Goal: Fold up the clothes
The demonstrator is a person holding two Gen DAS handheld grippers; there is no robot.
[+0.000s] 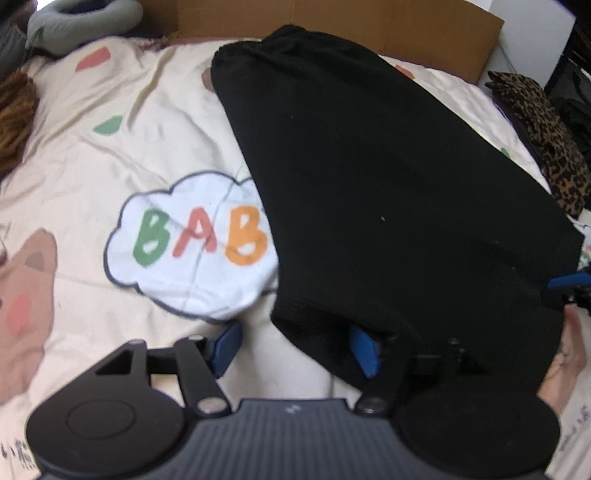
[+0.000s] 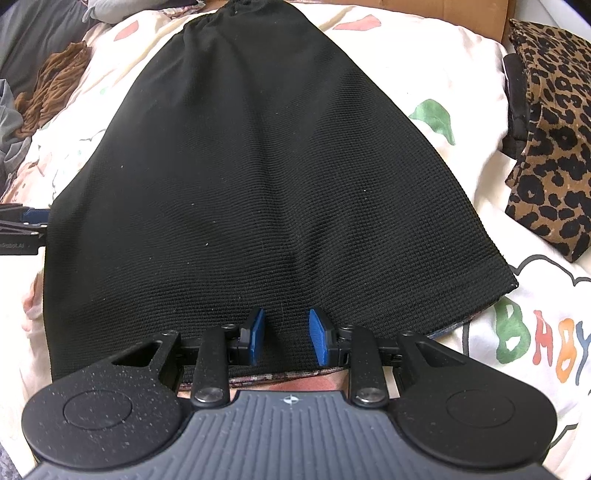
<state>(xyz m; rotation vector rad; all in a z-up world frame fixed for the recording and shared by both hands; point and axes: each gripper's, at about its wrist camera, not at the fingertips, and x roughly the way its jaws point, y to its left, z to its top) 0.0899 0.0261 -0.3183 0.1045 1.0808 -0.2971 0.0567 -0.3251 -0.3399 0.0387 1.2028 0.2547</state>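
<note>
My black knit garment (image 2: 258,177) lies spread flat on the bed's cream printed cover (image 1: 122,96), its gathered narrow end far away at twelve o'clock and its broad hem toward me at six. In my right wrist view the hem sits right at my right gripper (image 2: 286,338); the two blue pads (image 2: 256,334) stand a moderate gap apart with a low ridge of the black fabric between them, and I cannot tell whether they actually press on it or merely straddle it. In my left wrist view my left gripper (image 1: 295,345) is spread wide at the garment's near left corner: the pad (image 1: 364,349) toward three o'clock lies against the edge of the black cloth, while the other pad (image 1: 227,341), toward nine o'clock, stands clear over bare cover, so nothing is pinched there. A white cloud print with coloured letters (image 1: 195,240) shows on the cover at nine o'clock from the garment, partly tucked under its edge. A leopard-print cloth (image 2: 550,147) lies at two o'clock, apart from the black fabric, and a brown fuzzy item (image 2: 51,88) rests at ten o'clock. A cardboard panel (image 1: 369,22) stands beyond the bed at twelve o'clock, with a grey cushion (image 1: 81,22) at eleven.
</note>
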